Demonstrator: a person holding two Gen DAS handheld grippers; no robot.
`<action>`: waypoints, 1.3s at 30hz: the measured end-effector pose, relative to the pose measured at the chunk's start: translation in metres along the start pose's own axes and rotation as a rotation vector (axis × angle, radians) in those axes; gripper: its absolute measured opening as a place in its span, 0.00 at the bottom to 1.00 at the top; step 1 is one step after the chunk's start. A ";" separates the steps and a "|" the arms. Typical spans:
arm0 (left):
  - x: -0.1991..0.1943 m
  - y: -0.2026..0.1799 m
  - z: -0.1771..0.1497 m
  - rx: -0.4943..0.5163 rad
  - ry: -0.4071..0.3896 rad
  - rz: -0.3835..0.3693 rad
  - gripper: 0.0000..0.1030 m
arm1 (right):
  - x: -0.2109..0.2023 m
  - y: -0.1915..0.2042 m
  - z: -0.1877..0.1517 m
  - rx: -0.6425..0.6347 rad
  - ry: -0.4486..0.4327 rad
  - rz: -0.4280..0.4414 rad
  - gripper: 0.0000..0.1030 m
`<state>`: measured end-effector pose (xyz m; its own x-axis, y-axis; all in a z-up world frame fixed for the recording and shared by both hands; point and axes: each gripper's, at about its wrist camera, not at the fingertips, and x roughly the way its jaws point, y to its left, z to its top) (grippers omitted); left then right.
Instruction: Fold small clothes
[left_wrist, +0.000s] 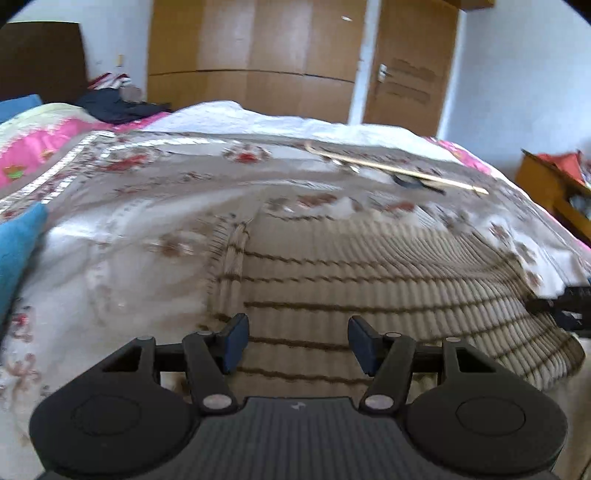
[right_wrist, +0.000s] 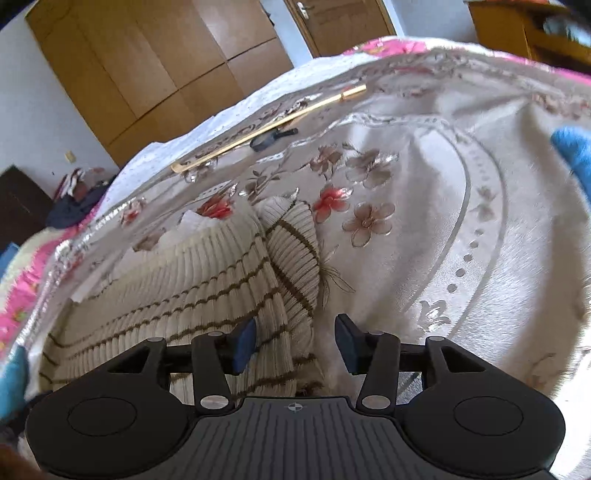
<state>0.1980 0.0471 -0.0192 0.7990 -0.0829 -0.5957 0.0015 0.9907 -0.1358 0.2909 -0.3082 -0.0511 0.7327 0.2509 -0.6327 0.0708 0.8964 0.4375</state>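
A cream ribbed knit garment with thin brown stripes (left_wrist: 369, 280) lies flat on the floral bed cover (left_wrist: 147, 206). My left gripper (left_wrist: 297, 345) is open and empty, hovering low over the garment's near left part. In the right wrist view the garment (right_wrist: 192, 280) lies at the left, with a sleeve (right_wrist: 295, 251) folded along its right side. My right gripper (right_wrist: 295, 345) is open and empty, its jaws standing astride the garment's right edge near the sleeve's end. The right gripper's tip shows at the left wrist view's right edge (left_wrist: 561, 302).
A long wooden stick (left_wrist: 399, 170) and a small black object (left_wrist: 413, 182) lie on the bed beyond the garment; both show in the right wrist view (right_wrist: 266, 122). Blue cloth (left_wrist: 18, 251) lies at the left. A pile of dark clothes (left_wrist: 118, 103), wardrobe and door stand behind.
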 end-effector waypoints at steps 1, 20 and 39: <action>0.002 -0.003 -0.001 0.002 0.010 -0.012 0.68 | 0.002 -0.001 0.002 0.002 0.000 0.010 0.46; -0.009 0.052 0.013 -0.220 -0.056 0.179 0.68 | 0.013 -0.006 0.005 0.056 0.049 0.142 0.49; 0.033 -0.056 0.004 0.096 -0.056 -0.021 0.69 | 0.031 -0.027 0.010 0.209 0.077 0.227 0.21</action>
<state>0.2272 -0.0105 -0.0284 0.8303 -0.1006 -0.5481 0.0743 0.9948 -0.0700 0.3186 -0.3282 -0.0758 0.6929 0.4700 -0.5468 0.0545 0.7221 0.6897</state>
